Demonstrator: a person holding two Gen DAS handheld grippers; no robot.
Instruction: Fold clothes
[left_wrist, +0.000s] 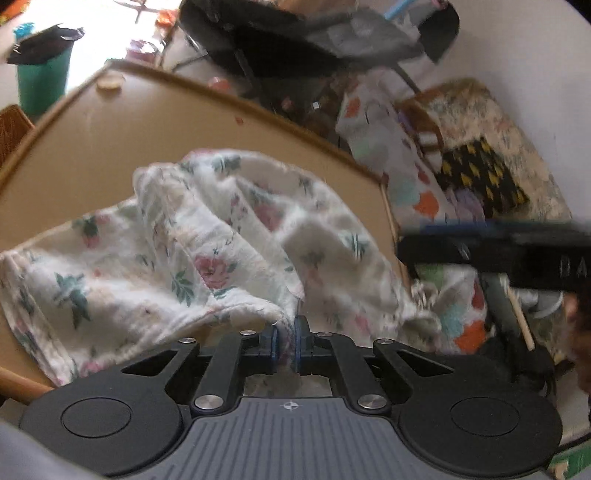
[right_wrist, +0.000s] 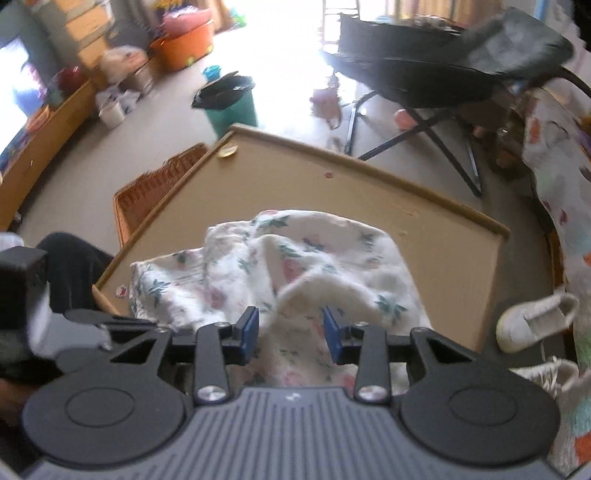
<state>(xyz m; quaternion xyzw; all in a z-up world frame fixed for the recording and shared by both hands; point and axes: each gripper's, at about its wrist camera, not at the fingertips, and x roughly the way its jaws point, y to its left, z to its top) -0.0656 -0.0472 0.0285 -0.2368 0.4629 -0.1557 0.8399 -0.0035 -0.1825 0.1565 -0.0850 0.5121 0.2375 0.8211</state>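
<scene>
Flowered white cloth (left_wrist: 207, 251) lay rumpled on the tan table (left_wrist: 92, 147), ahead of both claws. Left claw (left_wrist: 286, 345) was pinched tight on its near edge. Right claw (right_wrist: 291, 334) stood partly open, cloth between its pads (right_wrist: 251, 328), ungripped.

Left gripper (left_wrist: 286, 345) pinching floral cloth (left_wrist: 207, 254) edge over table (left_wrist: 110, 147).
</scene>
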